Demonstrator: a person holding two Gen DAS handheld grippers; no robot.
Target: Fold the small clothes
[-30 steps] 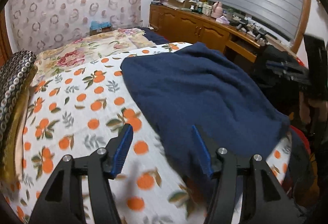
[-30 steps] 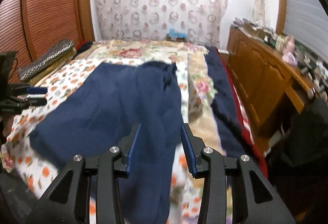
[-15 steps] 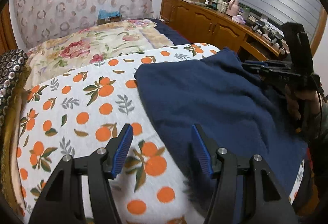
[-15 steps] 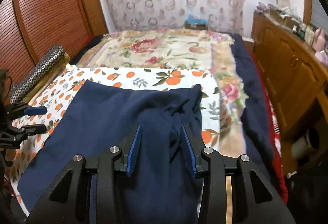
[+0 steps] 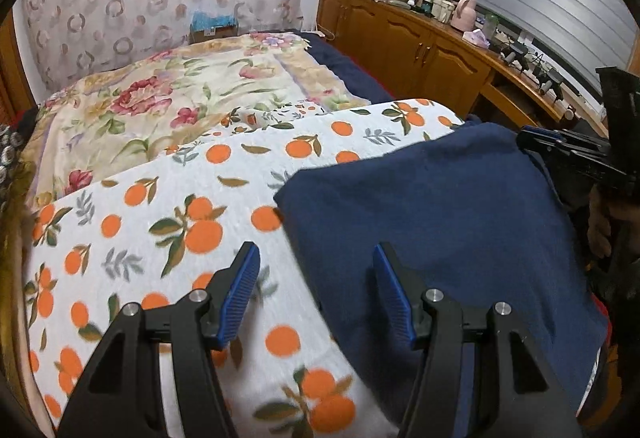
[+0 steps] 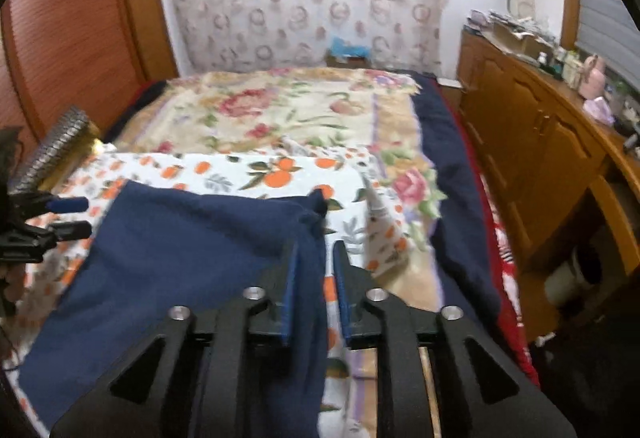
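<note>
A dark navy fleece garment (image 5: 432,222) lies spread on a white sheet printed with oranges and leaves (image 5: 168,222), which covers the near part of a bed; beyond it is a cream floral bedspread (image 5: 172,105).

In the left wrist view, the left tongs (image 5: 316,286) stand spread wide with nothing between the blue pads; the garment's left edge runs through the gap below them, one pad over the sheet and the other over the navy cloth. This view also shows the right tongs (image 5: 560,145) at the garment's far right corner, black with a blue tip, though not how they are set.

The right wrist view settles that: the right tongs (image 6: 314,278) are drawn close together and pinch a hanging fold at the garment's right edge. It is blurred. On its left side the left tongs (image 6: 66,215) appear, spread, just beside the garment's other edge.

A wooden cabinet with a cluttered top (image 6: 532,125) runs along the right of the bed.
</note>
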